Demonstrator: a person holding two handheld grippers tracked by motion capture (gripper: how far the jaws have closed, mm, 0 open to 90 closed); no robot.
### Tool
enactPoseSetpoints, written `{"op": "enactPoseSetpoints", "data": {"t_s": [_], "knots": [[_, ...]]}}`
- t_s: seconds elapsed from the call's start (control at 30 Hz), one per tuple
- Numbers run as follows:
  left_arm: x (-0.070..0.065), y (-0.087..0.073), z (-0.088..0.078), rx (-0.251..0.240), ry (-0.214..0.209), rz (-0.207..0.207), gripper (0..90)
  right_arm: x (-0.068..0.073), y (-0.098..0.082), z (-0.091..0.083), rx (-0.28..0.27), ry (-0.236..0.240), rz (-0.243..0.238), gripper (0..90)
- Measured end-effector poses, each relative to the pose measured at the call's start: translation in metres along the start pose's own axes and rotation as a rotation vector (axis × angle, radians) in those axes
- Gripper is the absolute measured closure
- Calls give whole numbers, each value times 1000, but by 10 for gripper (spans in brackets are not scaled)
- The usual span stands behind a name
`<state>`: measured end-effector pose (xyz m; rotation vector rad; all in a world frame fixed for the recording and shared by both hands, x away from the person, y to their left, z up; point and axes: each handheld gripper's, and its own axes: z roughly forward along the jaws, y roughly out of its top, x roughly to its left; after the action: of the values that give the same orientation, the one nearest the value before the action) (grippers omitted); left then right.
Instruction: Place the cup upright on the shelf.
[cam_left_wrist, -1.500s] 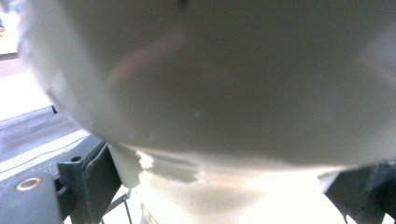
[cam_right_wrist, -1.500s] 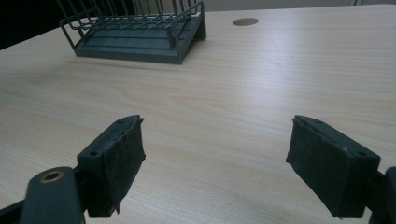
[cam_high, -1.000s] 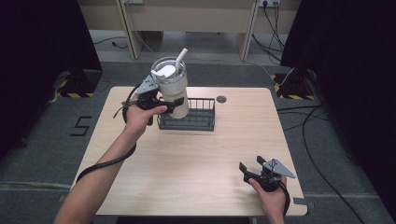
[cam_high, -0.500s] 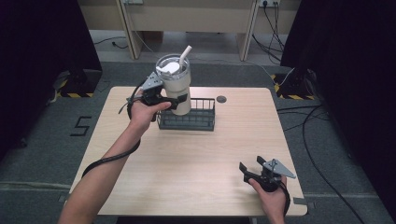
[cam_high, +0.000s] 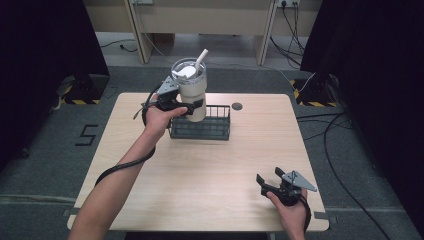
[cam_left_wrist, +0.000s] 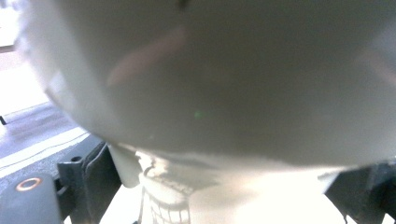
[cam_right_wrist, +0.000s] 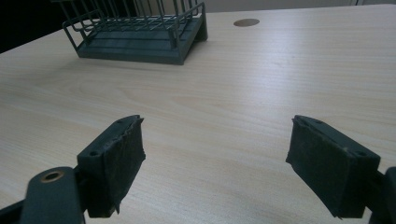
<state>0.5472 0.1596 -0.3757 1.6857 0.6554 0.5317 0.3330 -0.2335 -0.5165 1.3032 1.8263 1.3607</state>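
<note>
A cream tumbler (cam_high: 191, 92) with a clear lid and a white straw (cam_high: 200, 57) is held upright at the back-left corner of a dark wire basket (cam_high: 215, 131). My left gripper (cam_high: 187, 107) is shut on its lower body. In the left gripper view the tumbler (cam_left_wrist: 210, 70) looms close and blurred, between the jaws of the left gripper (cam_left_wrist: 229, 186). I cannot tell whether its base touches the basket. My right gripper (cam_high: 272, 181) hovers open near the table's front right, and in its own view the right gripper (cam_right_wrist: 219, 158) has nothing between its fingers.
The wooden table (cam_high: 210, 175) has a round cable hole (cam_high: 237, 106) right of the basket. From the right gripper view the basket (cam_right_wrist: 135, 32) and the hole (cam_right_wrist: 246, 22) lie far ahead. Cables run over the floor (cam_high: 350, 150) to the right.
The left gripper has shifted the tumbler slightly right and up, with the straw now leaning more to the right. The right gripper has stayed where it was.
</note>
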Motion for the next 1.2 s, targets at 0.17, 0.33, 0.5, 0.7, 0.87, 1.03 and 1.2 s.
{"op": "enactPoseSetpoints", "data": {"t_s": [0.17, 0.33, 0.5, 0.7, 0.87, 1.03, 1.2], "knots": [[2, -1, 7, 6, 6, -4, 99, 0, 0, 0, -3, 2, 2, 188], [1, 0, 11, 12, 8, 1, 99, 0, 0, 0, -4, 3, 0, 188], [0, -3, 17, 18, 8, -5, 99, 0, 0, 0, -4, 4, -1, 188], [0, -7, 23, 30, 8, -12, 98, -1, 0, -1, -6, 5, 2, 189], [2, -11, 27, 36, 15, -18, 99, -1, -1, -1, -6, 5, 2, 189], [3, -18, 32, 44, 23, -30, 98, -1, -1, -1, -4, 6, 1, 188], [5, -25, 35, 71, 25, -25, 98, -1, -1, -1, -5, 7, 5, 188]]}}
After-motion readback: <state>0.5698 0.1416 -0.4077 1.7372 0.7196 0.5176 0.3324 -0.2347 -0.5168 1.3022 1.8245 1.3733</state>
